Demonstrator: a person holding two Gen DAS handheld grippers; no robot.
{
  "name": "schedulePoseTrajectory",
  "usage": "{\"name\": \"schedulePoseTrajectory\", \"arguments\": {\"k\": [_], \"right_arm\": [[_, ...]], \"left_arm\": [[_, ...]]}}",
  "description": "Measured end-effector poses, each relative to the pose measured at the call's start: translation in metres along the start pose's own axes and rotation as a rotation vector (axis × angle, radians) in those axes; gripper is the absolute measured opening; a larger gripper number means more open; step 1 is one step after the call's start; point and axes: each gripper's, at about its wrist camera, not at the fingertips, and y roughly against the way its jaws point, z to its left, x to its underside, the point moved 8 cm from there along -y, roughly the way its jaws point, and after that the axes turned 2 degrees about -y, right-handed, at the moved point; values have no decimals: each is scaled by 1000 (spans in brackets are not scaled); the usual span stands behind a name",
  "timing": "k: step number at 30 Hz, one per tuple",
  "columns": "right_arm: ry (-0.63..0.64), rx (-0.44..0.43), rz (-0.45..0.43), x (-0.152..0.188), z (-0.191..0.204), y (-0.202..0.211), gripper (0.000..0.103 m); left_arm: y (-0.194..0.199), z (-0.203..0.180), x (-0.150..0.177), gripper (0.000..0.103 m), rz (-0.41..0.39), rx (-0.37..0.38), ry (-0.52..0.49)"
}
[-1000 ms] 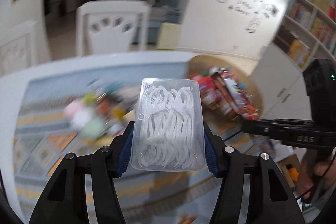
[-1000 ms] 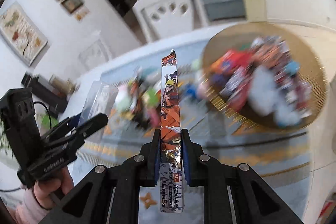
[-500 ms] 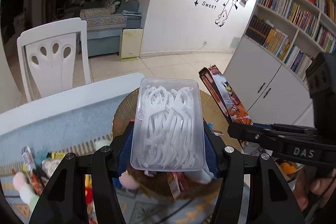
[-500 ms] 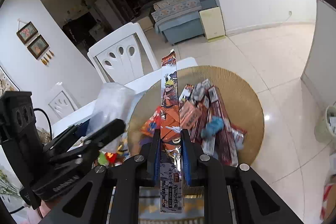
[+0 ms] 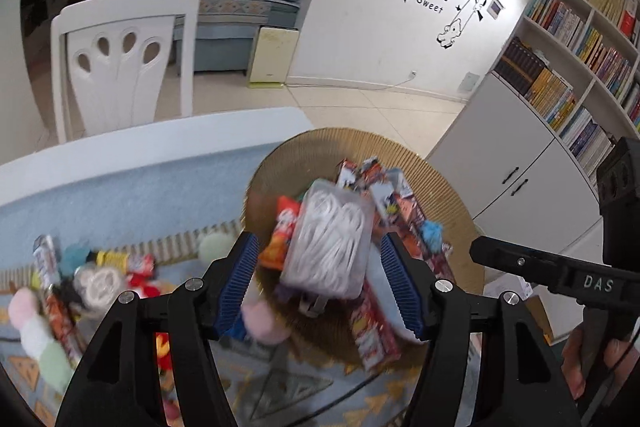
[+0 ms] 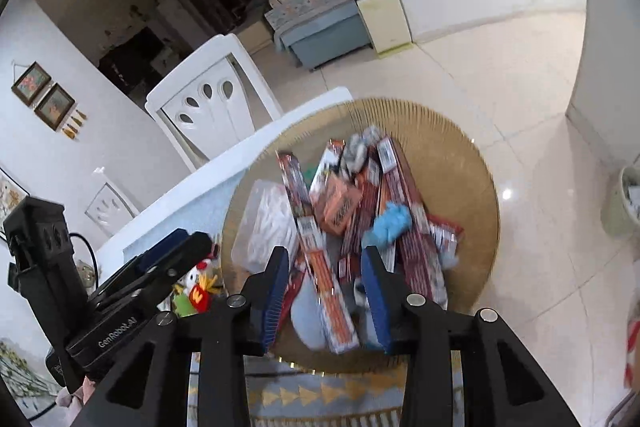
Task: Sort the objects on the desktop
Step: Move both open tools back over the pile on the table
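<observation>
In the left wrist view, the left claw [image 5: 320,283] is seen spread wide with nothing gripped; the clear box of floss picks [image 5: 330,245], blurred, is seen between but apart from the blue pads [image 5: 236,285], over the round woven tray [image 5: 436,187]. Several toys and packets [image 5: 96,267] are left on the desk [image 5: 120,187] mat, so sorting is judged unfinished.

In the right wrist view, the right claw [image 6: 326,291] is likewise spread and empty, and the long orange packet [image 6: 326,279] is seen lying on the tray's pile, beside the box.
</observation>
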Motion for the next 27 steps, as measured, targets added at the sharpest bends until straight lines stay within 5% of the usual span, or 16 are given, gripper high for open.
{"name": "schedulePoseTrajectory", "arguments": {"k": [12, 18, 27], "right_arm": [[84, -64, 104, 62, 53, -10, 37], [188, -101, 156, 95, 104, -33, 37], [308, -152, 248, 139, 171, -72, 37]], "left_arm": [[62, 60, 81, 62, 52, -91, 126], [96, 133, 126, 62, 51, -177, 311], [102, 240, 126, 62, -22, -260, 545]]}}
